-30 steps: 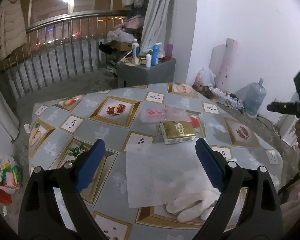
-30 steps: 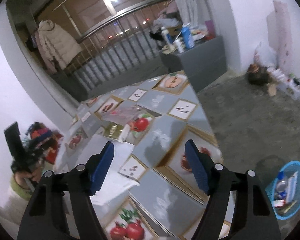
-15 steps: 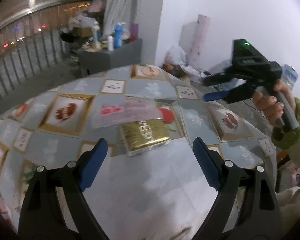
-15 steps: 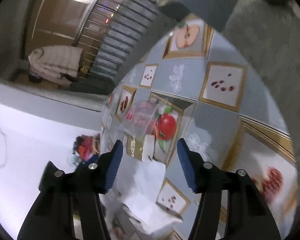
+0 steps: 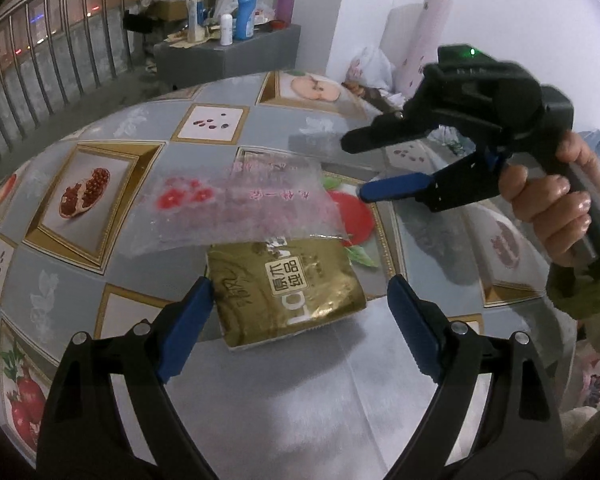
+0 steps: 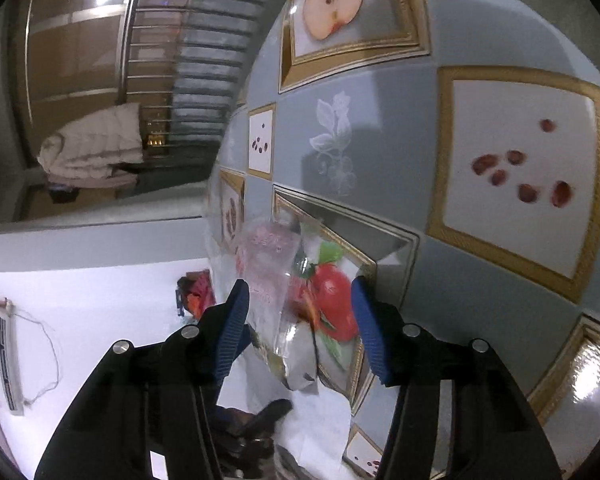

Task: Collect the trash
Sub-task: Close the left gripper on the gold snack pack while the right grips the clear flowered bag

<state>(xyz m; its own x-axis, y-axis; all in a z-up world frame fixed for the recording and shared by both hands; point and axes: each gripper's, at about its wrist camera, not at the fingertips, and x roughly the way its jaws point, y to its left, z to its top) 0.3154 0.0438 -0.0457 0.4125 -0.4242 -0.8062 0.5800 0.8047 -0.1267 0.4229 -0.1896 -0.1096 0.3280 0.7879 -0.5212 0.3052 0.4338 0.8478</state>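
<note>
Gold packet (image 5: 286, 288) nearer now, left claw (image 5: 296, 308) wide, right claw (image 6: 300, 322) narrowing, empty

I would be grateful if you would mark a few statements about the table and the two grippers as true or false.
1. The gold packet lies between the left gripper's open fingers. True.
2. The clear plastic wrapper overlaps the gold packet's far edge. True.
3. The right gripper is shut on the wrapper. False: its jaws have been closing, but no pad presses on it.
4. The tablecloth is plain white. False: it shows framed fruit pictures.
</note>
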